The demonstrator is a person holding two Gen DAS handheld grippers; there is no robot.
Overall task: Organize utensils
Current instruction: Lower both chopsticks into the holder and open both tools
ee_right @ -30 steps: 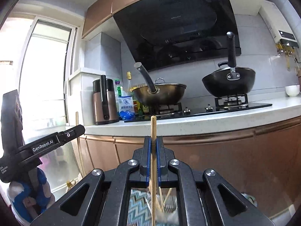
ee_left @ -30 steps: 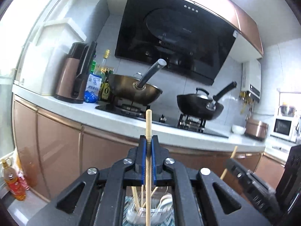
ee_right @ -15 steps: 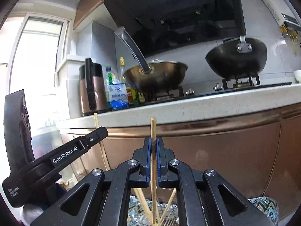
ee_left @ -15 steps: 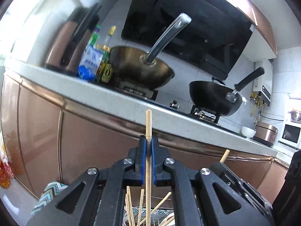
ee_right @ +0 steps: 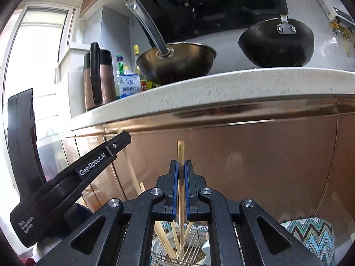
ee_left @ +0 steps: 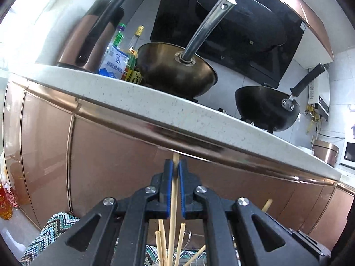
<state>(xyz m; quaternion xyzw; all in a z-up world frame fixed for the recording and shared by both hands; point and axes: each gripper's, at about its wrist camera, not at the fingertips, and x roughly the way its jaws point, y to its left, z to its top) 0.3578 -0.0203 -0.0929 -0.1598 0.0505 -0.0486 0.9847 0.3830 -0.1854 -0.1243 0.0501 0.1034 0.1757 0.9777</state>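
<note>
Between the opening jaws of the left gripper and the right gripper, one upright chopstick each is seen, above a wire holder.

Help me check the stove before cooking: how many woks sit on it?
2: a brass-coloured wok with a steel handle beside the bottles, and a black wok with a black handle further along the counter. None seems hidden.

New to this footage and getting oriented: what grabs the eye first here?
A single chopstick stands upright in the opening left tool, over more chopsticks sticking up from a wire basket below. The right tool, also opening, has another chopstick. Behind, two woks sit on the counter.
</note>
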